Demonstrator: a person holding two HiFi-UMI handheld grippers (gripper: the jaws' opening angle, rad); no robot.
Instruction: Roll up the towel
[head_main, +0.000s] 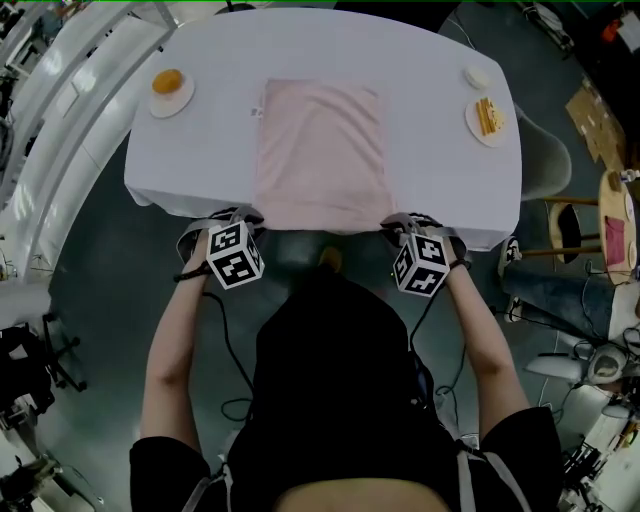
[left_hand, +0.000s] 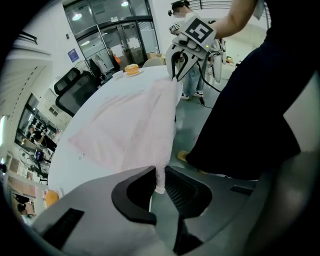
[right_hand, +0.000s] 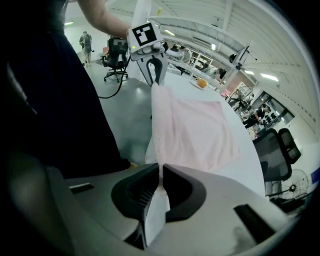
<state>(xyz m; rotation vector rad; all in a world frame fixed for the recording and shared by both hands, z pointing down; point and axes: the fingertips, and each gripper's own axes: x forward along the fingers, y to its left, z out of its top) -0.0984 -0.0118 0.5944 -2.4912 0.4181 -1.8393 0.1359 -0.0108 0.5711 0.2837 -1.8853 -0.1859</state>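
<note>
- The pink towel (head_main: 320, 150) lies spread flat in the middle of the white-clothed table (head_main: 200, 160), and its near edge reaches the table's near rim
- The left gripper (left_hand: 159, 179) has its jaws nearly together, pinching the towel's near left corner; only a thin bit of the hem sits between the pads
- The right gripper (right_hand: 161, 181) is likewise almost closed on the near right corner, with the cloth rising taut from its pads
- Both holds look shallow, so as I judge it a sharp pull could slip a corner free and let that side drop flat
- A pale flap hangs under the right gripper's pads; I cannot tell whether it is towel or tablecloth. If tablecloth is caught, folding forward would likely drag it
- A dragged cloth could shift the plate of food (head_main: 171, 92) at the far left and the plate (head_main: 486, 120) at the far right, though both stand well apart from the towel
- If one hand leads the other, the first turn would probably go on skewed and the roll would come out cone-shaped
- A loose first fold may leave a slack, fat roll
</note>
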